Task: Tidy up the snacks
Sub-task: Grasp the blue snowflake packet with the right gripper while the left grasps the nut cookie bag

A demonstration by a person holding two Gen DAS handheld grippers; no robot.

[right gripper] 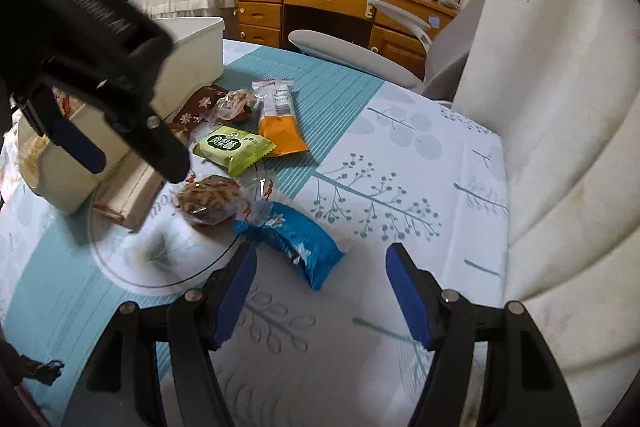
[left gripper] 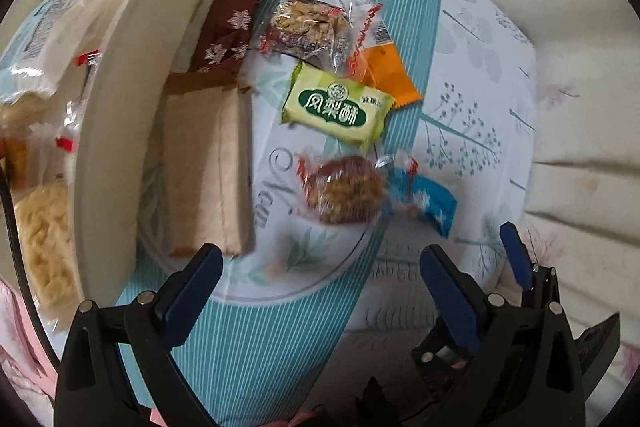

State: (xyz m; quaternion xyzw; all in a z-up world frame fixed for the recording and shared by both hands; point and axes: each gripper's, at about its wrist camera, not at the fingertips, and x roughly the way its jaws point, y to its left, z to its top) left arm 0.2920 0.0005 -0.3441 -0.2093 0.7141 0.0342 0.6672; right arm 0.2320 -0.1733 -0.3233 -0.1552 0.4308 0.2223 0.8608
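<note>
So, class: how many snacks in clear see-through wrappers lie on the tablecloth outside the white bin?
2: one clear-wrapped snack beside the brown packet, another touching the blue packet. More may hide inside the bin.

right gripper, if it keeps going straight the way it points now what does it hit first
Most likely the blue snack packet, which lies just ahead of the open right gripper, a little to the left of its line. Depth is hard to judge; if it passes the packet's right end, it would meet the printed tablecloth.
</note>
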